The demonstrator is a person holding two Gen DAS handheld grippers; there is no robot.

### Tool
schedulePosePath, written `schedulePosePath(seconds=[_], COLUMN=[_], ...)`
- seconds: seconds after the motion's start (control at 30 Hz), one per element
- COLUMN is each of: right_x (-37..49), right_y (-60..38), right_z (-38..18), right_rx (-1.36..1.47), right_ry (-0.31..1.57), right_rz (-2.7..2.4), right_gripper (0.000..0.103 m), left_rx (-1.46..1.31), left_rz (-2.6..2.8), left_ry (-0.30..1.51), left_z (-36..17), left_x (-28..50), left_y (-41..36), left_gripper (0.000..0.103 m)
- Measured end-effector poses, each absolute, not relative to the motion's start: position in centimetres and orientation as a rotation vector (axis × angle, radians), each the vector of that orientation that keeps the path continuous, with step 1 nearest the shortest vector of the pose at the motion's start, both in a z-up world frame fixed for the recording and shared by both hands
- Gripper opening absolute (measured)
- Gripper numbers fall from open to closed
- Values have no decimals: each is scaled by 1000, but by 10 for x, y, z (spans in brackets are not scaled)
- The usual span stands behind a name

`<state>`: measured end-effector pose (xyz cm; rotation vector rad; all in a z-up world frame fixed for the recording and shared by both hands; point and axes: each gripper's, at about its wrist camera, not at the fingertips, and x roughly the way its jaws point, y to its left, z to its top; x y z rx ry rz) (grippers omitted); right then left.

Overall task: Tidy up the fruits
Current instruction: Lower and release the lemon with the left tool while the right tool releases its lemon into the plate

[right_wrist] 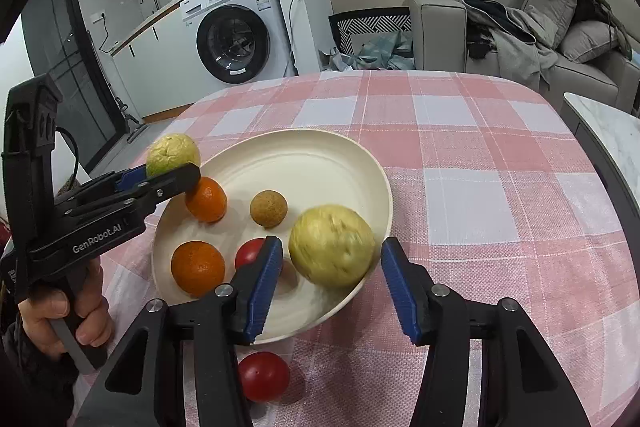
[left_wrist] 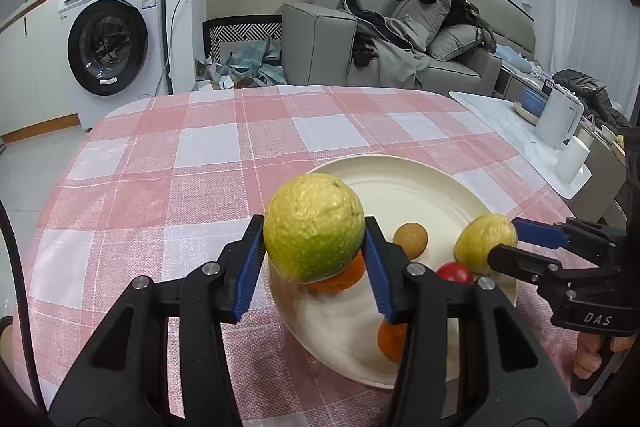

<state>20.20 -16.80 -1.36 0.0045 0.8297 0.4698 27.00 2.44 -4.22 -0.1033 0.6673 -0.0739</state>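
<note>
My left gripper (left_wrist: pixel 314 239) is shut on a green-yellow fruit (left_wrist: pixel 314 227), which hangs above the near left rim of the cream plate (left_wrist: pixel 400 163). The right wrist view shows that fruit (right_wrist: pixel 172 153) over the plate's (right_wrist: pixel 280 139) left edge. My right gripper (right_wrist: pixel 332 245) is open around a yellow fruit (right_wrist: pixel 332 251) lying in the plate by its right rim, with a gap to each pad. Two oranges (right_wrist: pixel 206 199) (right_wrist: pixel 198 267), a small brown fruit (right_wrist: pixel 268 209) and a red tomato (right_wrist: pixel 250 253) also lie in the plate. A second tomato (right_wrist: pixel 264 377) sits on the cloth under my right gripper.
The plate stands on a table with a pink checked cloth (right_wrist: pixel 480 147). A side table (left_wrist: pixel 500 119) with a white kettle (left_wrist: pixel 558 119) is to the right. A washing machine (left_wrist: pixel 112 27) and a grey sofa (left_wrist: pixel 400 39) stand beyond the far edge.
</note>
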Motion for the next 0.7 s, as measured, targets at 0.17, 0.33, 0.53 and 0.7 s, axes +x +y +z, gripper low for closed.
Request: schedulePosePath(seconds=[0.17, 0.33, 0.53, 0.7], right_x=[197, 195, 197, 197], right_y=[-169, -168, -174, -175], right_z=[-10, -9, -9, -11], right_rx=[18, 19, 48, 50], right_ry=[817, 819, 819, 825], right_rz=[481, 490, 485, 484], right_gripper=[68, 73, 76, 76], left_rx=[-79, -77, -101, -80], left_rz=[-93, -118, -95, -117], left_ry=[660, 673, 693, 756], left_z=[-43, -44, -48, -58], left_x=[263, 265, 269, 275], left_y=[16, 11, 17, 10], left_gripper=[45, 44, 44, 44])
